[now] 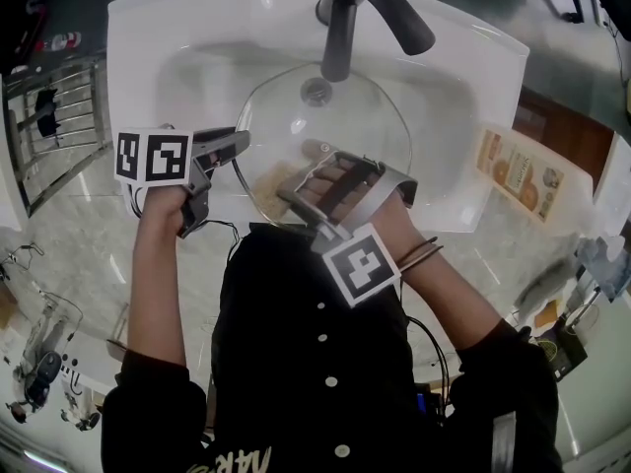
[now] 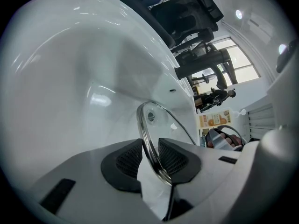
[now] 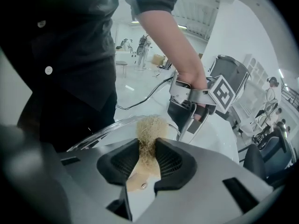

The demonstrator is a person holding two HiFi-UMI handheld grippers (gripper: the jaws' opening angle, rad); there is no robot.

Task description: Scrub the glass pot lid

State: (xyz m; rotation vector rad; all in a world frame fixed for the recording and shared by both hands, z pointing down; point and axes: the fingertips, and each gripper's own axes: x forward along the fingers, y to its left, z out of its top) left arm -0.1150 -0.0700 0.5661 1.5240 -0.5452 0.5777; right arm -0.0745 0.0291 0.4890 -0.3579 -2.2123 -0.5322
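The glass pot lid stands tilted in the white sink, below the faucet. My left gripper is shut on the lid's left metal rim. In the left gripper view the rim runs edge-on between both pads of the left gripper. My right gripper is shut on a tan fibrous scrubber, which lies against the lid's near part. In the right gripper view the scrubber sticks out between the pads of the right gripper, above the lid's rim, with the left gripper beyond it.
The sink drain shows through the glass. A metal rack stands at the left of the sink. An orange-printed packet lies on the counter to the right. The person's dark-shirted body fills the near side.
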